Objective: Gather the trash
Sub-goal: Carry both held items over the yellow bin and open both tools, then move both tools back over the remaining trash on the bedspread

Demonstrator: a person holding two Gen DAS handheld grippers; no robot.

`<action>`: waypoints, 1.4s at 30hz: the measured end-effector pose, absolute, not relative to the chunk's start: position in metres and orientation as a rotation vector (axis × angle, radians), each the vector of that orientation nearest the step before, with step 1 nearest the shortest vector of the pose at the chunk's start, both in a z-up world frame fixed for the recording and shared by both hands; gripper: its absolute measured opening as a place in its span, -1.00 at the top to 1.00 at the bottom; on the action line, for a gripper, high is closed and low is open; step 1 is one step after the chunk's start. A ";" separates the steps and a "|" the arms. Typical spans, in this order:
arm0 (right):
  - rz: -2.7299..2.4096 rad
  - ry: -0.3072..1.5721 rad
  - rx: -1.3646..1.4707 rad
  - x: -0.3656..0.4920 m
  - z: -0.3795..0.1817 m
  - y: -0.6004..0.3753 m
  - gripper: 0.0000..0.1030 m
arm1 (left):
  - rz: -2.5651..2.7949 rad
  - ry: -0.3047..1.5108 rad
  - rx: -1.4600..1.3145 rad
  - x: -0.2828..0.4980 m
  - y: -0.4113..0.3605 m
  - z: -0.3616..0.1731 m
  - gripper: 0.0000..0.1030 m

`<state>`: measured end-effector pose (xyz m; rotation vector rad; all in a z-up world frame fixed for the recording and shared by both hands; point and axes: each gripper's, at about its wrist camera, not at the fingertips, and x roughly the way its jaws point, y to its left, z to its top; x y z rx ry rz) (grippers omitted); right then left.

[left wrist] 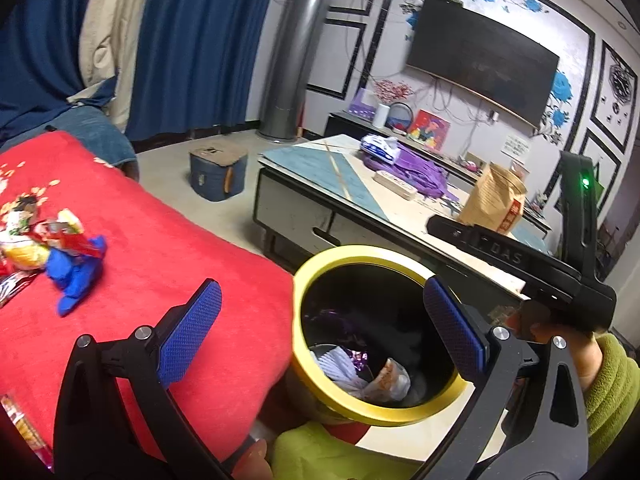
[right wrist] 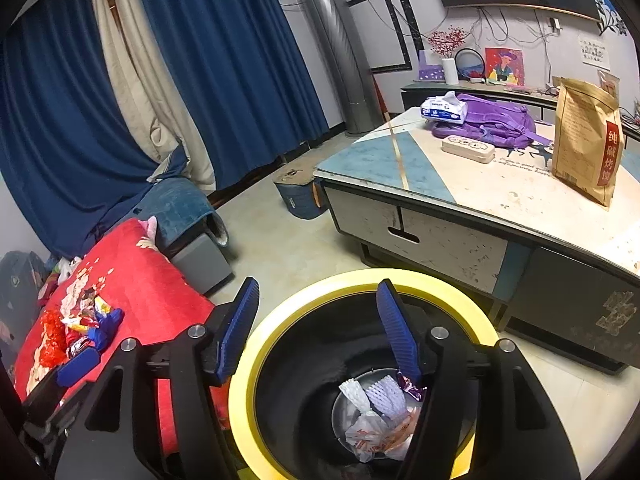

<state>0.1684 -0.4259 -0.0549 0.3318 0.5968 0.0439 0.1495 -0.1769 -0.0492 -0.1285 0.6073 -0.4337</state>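
A black bin with a yellow rim (left wrist: pixel 320 264) (right wrist: pixel 280 308) stands on the floor beside a red-covered sofa (left wrist: pixel 160 240) (right wrist: pixel 132 280). Crumpled wrappers and white foam netting lie at the bin's bottom (left wrist: pixel 360 376) (right wrist: pixel 376 420). A pile of trash with a blue wrapper (left wrist: pixel 76 272) (right wrist: pixel 100 328) lies on the red cover. My left gripper (left wrist: pixel 320 328) is open and empty, between the red cover and the bin. My right gripper (right wrist: pixel 320 332) is open and empty, held over the bin's mouth. The right gripper's body shows in the left wrist view (left wrist: pixel 520 264).
A low coffee table (right wrist: pixel 460 184) (left wrist: pixel 320 168) stands behind the bin, bearing a brown paper bag (right wrist: pixel 588 140), a purple backpack (right wrist: pixel 492 120), a tissue pack (right wrist: pixel 444 110) and a cream box (right wrist: pixel 468 148). A blue box (left wrist: pixel 218 174) sits on the floor. Another wrapper (left wrist: pixel 24 428) lies at the left edge.
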 end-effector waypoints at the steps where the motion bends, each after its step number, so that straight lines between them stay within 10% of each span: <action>1: 0.046 0.596 0.331 0.168 -0.054 -0.424 -0.16 | -0.427 0.605 -0.133 0.150 -0.174 -0.048 -0.79; 42: 0.545 0.569 0.087 0.110 -0.005 -0.229 -0.47 | 0.013 0.414 -0.254 0.124 0.002 0.008 -0.80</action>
